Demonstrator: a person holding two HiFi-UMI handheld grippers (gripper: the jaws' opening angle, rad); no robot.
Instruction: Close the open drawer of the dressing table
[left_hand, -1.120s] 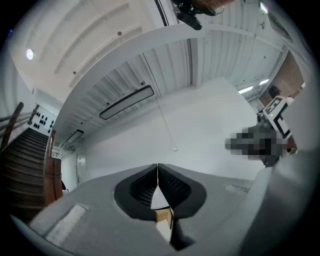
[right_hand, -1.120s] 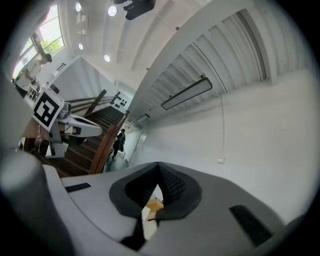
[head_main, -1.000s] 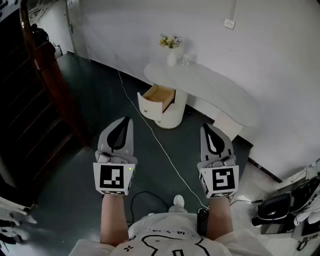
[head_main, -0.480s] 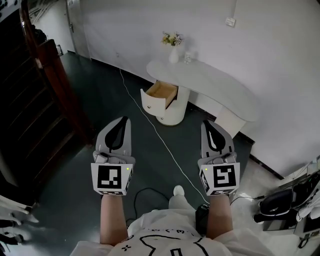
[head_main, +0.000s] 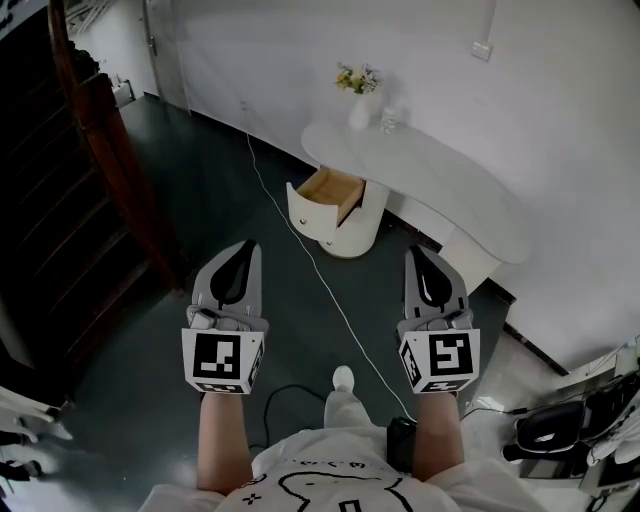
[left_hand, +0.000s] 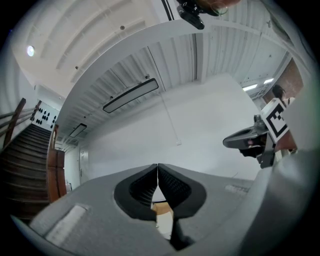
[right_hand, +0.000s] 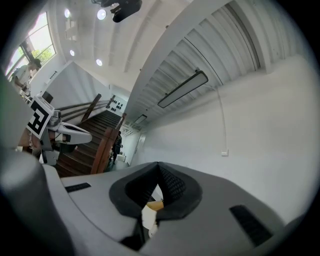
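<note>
A white curved dressing table (head_main: 440, 190) stands against the far wall. Its rounded pedestal has one drawer (head_main: 330, 193) pulled out, showing a wooden inside. My left gripper (head_main: 240, 258) is held low at the left, jaws shut and empty, well short of the drawer. My right gripper (head_main: 420, 262) is held level with it at the right, also shut and empty. Through the left gripper's (left_hand: 158, 170) jaws and the right gripper's (right_hand: 159, 170) jaws a sliver of the wooden drawer shows.
A vase of flowers (head_main: 359, 95) and a small glass (head_main: 389, 121) stand on the table top. A white cable (head_main: 300, 250) runs across the dark floor past the drawer. A wooden staircase post (head_main: 115, 160) rises at the left. Equipment (head_main: 580, 430) lies at the right.
The view has shifted forward: the dressing table and drawer sit slightly further right and higher. Both grippers keep their pose, shut and side by side.
</note>
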